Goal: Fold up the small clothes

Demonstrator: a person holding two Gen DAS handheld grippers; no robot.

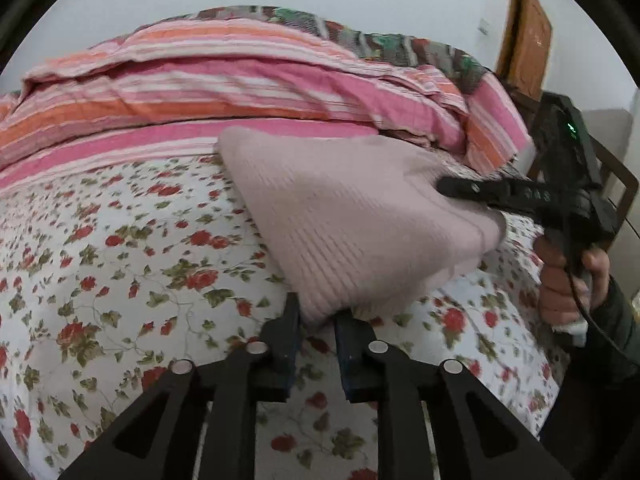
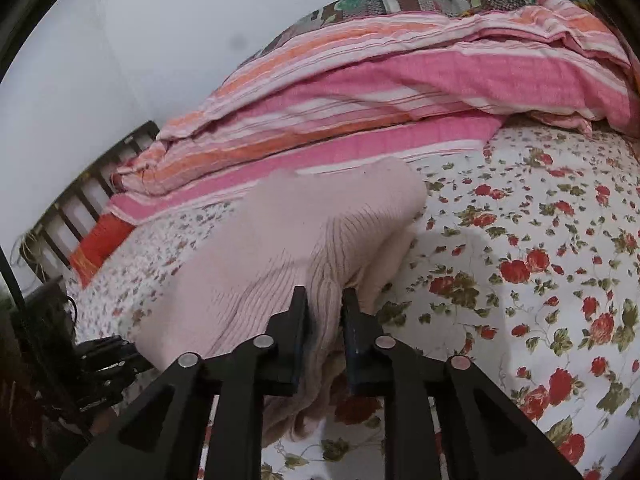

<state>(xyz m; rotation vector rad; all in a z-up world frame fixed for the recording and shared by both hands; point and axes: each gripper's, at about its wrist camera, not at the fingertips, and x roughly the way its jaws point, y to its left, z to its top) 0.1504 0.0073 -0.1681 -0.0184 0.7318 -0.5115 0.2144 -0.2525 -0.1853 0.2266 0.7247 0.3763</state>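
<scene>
A pale pink ribbed knit garment [image 1: 352,216] is held up over the floral bed sheet [image 1: 120,260]. My left gripper [image 1: 318,312] is shut on its near lower corner. My right gripper [image 1: 444,186] comes in from the right and is shut on the garment's right edge; a hand holds its handle. In the right wrist view the right gripper [image 2: 324,300] pinches a bunched fold of the same garment [image 2: 280,248], which drapes down to the sheet [image 2: 540,240]. The left gripper [image 2: 108,356] shows at the lower left, its fingertips partly hidden.
A rolled pink and orange striped quilt [image 1: 240,80] lies along the far side of the bed, also in the right wrist view [image 2: 380,80]. A wooden door [image 1: 524,36] and a chair back [image 1: 616,184] stand at the right. A slatted headboard [image 2: 80,196] is at the left.
</scene>
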